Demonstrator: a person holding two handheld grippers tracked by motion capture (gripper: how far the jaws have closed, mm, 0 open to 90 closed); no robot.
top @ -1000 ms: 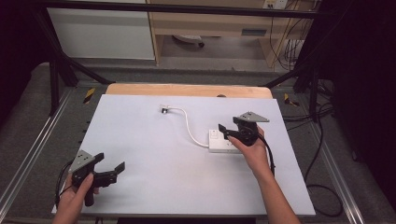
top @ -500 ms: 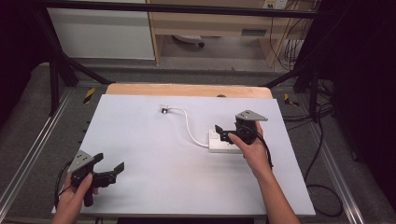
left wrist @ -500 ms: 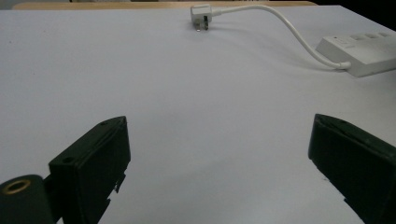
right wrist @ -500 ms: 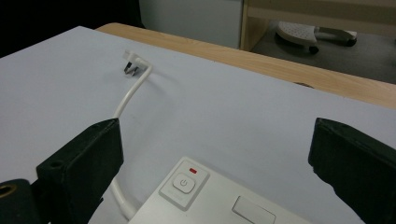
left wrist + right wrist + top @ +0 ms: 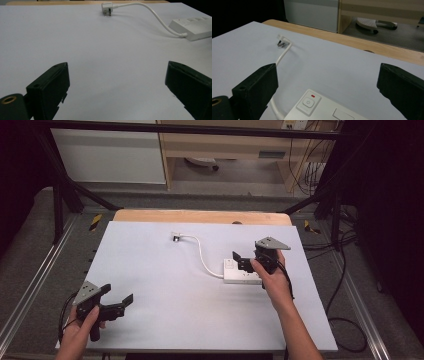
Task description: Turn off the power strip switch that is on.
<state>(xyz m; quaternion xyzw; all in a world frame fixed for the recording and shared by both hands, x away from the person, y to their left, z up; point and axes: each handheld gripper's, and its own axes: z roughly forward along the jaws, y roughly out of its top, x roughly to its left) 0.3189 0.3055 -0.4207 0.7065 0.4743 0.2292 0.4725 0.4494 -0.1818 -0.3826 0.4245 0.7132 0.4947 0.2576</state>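
Both grippers gape; power strip [image 5: 243,277] (right side) nears table [image 5: 150,270] edge

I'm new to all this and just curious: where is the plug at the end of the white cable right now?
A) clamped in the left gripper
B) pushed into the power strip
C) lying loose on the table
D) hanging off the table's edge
C: the plug lies on the table, its prongs bare, away from the power strip and from both open grippers.
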